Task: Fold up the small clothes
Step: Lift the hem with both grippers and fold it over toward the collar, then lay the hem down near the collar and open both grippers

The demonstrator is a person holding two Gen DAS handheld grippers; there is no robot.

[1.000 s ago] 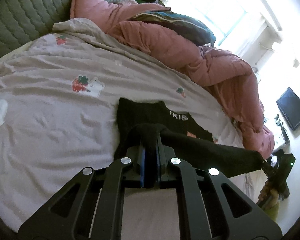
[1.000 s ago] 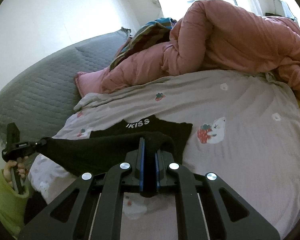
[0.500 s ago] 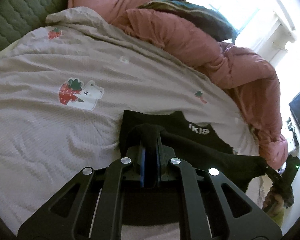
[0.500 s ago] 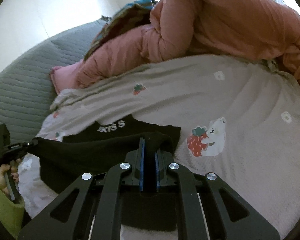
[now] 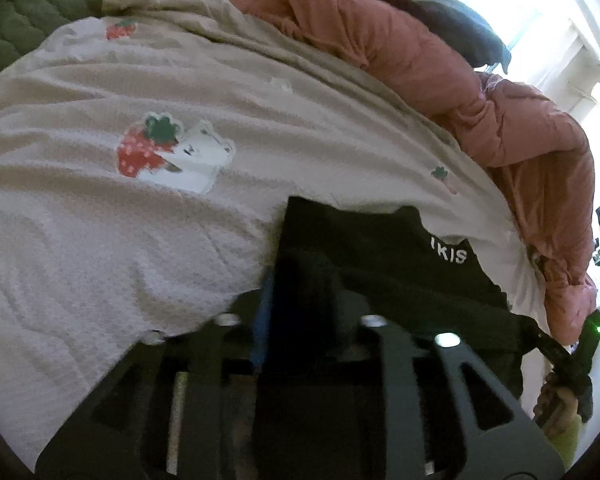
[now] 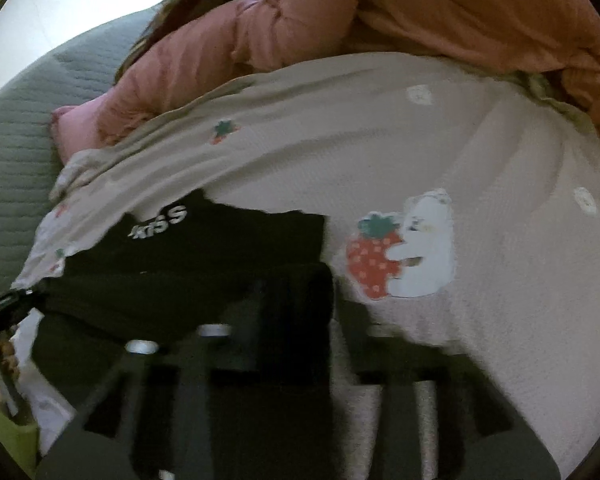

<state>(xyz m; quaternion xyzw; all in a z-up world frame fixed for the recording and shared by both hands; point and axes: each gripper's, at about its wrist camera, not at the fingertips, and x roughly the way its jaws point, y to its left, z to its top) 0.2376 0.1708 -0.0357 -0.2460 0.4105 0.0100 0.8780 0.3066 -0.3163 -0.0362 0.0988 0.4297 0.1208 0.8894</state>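
Left wrist view: black garment on the bed sheet, just right of the strawberry print. Left gripper with fingers closed on one corner of it. White letters "KIS" readable; rest hidden. Possible slip of the corner if pulled unevenly.

Right wrist view: right gripper pinching the other corner, left of the strawberry print. Reading "KISS". Risk of a crooked fold, seemingly.

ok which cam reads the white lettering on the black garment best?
Right wrist: the white lettering shows more characters, reading roughly "kiSS", on the black garment. Left wrist shows the lettering smaller, only "KIS" legible.
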